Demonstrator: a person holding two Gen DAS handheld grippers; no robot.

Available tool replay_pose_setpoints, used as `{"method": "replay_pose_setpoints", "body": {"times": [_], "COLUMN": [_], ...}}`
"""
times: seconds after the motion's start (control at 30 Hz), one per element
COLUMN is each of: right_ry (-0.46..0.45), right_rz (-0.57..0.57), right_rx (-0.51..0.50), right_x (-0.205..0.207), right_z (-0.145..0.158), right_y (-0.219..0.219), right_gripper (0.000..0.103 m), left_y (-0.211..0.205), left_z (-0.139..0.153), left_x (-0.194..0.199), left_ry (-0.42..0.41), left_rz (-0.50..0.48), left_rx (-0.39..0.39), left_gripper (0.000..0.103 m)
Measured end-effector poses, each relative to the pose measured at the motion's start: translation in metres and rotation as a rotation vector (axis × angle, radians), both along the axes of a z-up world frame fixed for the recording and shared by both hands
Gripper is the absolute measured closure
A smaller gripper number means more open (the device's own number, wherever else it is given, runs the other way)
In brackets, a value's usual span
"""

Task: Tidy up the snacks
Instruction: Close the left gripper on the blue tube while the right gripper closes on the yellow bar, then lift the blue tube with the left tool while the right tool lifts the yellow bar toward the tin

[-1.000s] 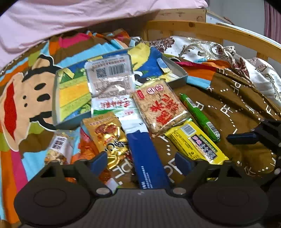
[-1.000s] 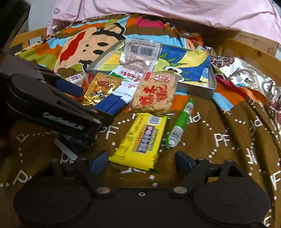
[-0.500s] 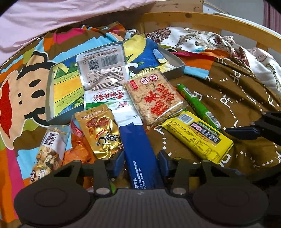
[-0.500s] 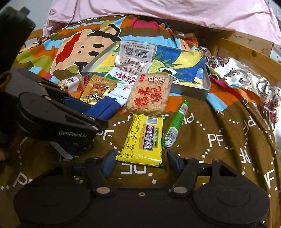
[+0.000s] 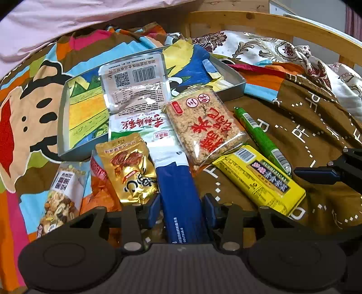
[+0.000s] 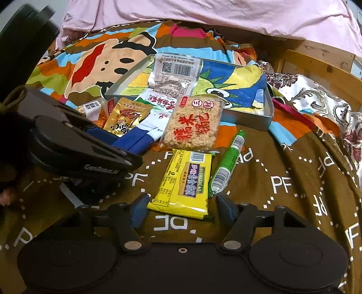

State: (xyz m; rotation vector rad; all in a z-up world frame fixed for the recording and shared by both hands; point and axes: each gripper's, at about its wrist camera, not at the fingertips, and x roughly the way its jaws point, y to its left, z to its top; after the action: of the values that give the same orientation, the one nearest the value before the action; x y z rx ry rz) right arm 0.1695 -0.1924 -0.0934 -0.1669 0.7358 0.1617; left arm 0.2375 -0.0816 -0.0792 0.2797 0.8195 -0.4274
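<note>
Snack packets lie in a heap on a patterned blanket in front of a shallow metal tray (image 5: 235, 88). My left gripper (image 5: 181, 210) has its jaws closing on the near end of a long blue and white packet (image 5: 178, 192), and both pads touch its sides. My right gripper (image 6: 181, 203) sits around the near end of a yellow packet (image 6: 185, 181), pads against its edges. Beside the yellow packet lies a green stick (image 6: 226, 160). A clear rice-cracker packet (image 5: 206, 126) with red characters rests across the tray's front rim. A white barcode packet (image 5: 135, 83) lies in the tray.
A gold packet (image 5: 129, 167), an orange packet (image 5: 99, 194) and a nut packet (image 5: 61, 192) lie left of the blue one. A wooden bed rail (image 5: 282, 24) curves along the far right. A pink cover (image 6: 203, 15) bulges behind the tray.
Both pairs of jaws have narrowed. The left ones went from wide apart to tight against the blue packet. The right ones drew in around the yellow packet. Neither packet has moved.
</note>
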Motion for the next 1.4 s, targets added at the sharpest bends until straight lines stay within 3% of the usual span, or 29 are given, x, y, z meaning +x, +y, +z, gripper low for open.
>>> {"method": "replay_pose_setpoints", "body": {"times": [0.2, 0.4, 0.57, 0.77, 0.9, 1.0, 1.23, 1.4], "right_ry": [0.012, 0.023, 0.045, 0.035, 0.022, 0.024, 0.042, 0.052], "right_rz": [0.007, 0.009, 0.009, 0.018, 0.035, 0.058, 0.013, 0.043], "right_rx": [0.039, 0.069, 0.1, 0.075, 0.031, 0.033, 0.216, 0.171], "right_x": [-0.011, 0.005, 0.014, 0.011, 0.0, -0.009, 0.009, 0.018], "right_z": [0.011, 0.004, -0.004, -0.004, 0.003, 0.007, 0.008, -0.004], "right_y": [-0.009, -0.007, -0.012, -0.008, -0.006, -0.011, -0.027, -0.02], "right_gripper": [0.051, 0.034, 0.029, 0.045, 0.049, 0.049, 0.041, 0.041], "left_y": [0.006, 0.011, 0.016, 0.014, 0.011, 0.014, 0.027, 0.03], "left_z": [0.004, -0.001, -0.002, 0.0, 0.004, 0.008, 0.01, 0.008], "left_x": [-0.007, -0.003, 0.0, -0.006, -0.016, -0.022, -0.023, -0.024], "left_ry": [0.014, 0.041, 0.056, 0.051, 0.047, 0.057, 0.089, 0.087], "left_rz": [-0.024, -0.018, -0.018, -0.016, -0.004, 0.013, 0.062, 0.072], "left_rx": [0.008, -0.011, -0.034, -0.019, 0.008, 0.004, -0.07, -0.088], "left_gripper": [0.06, 0.057, 0.055, 0.061, 0.063, 0.063, 0.063, 0.063]}}
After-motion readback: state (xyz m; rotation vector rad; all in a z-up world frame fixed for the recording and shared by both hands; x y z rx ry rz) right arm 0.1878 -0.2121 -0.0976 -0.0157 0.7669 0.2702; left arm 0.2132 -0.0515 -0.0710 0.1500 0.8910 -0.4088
